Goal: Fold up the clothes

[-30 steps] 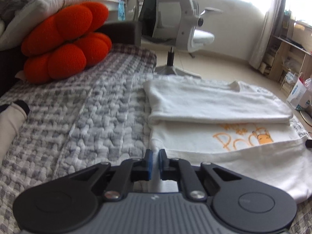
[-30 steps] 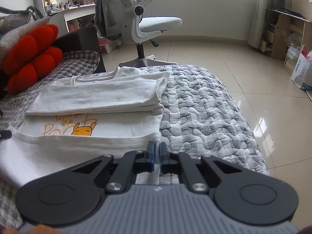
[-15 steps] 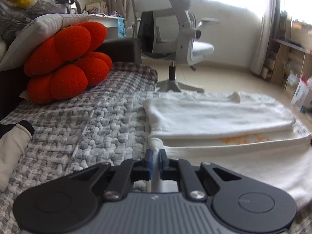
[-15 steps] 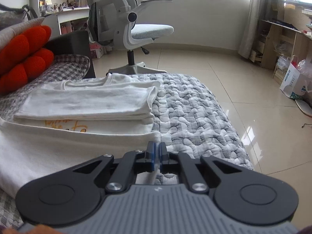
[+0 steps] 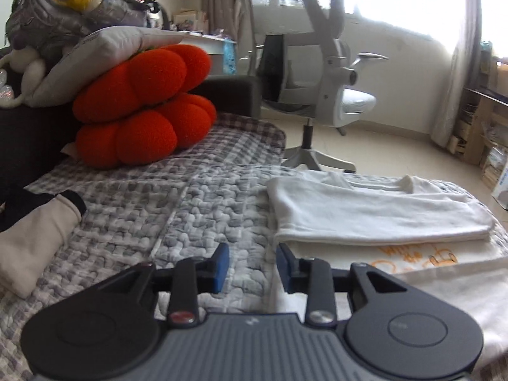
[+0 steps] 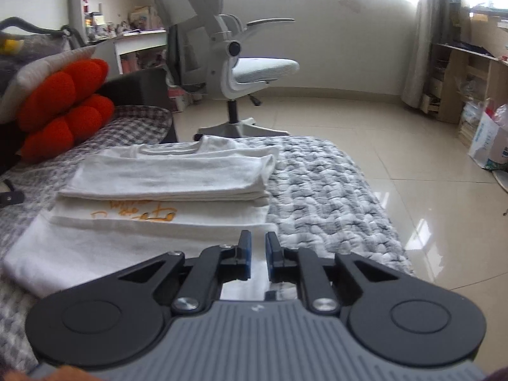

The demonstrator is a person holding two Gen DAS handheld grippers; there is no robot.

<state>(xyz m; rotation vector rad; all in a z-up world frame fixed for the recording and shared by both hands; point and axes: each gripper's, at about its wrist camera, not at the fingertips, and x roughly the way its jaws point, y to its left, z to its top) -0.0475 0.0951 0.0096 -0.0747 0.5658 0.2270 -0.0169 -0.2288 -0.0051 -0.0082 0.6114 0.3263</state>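
Observation:
A white T-shirt (image 5: 374,216) (image 6: 171,174) lies folded on the grey quilt (image 5: 190,209), with an orange print (image 5: 412,257) (image 6: 143,214) showing in a strip. Its lower part (image 6: 111,247) is laid up over the body and hides the bottom of the print. My left gripper (image 5: 252,266) hovers at the shirt's left edge with its jaws opening. Only quilt shows in its gap. My right gripper (image 6: 257,255) sits over the fold's right corner, its jaws opening too. White cloth shows below the narrow gap, and the pads do not press on it.
An orange plush cushion (image 5: 143,108) and pillows stand at the back left. A beige garment (image 5: 35,238) lies at the left. An office chair (image 6: 241,63) stands beyond the bed. The quilt ends at the right above tiled floor (image 6: 428,190), with a paper bag (image 6: 489,143) and shelves.
Both grippers were shut on the shirt's bottom hem and carried it up over the print. Now the hem lies on the shirt and both pairs of jaws have parted.

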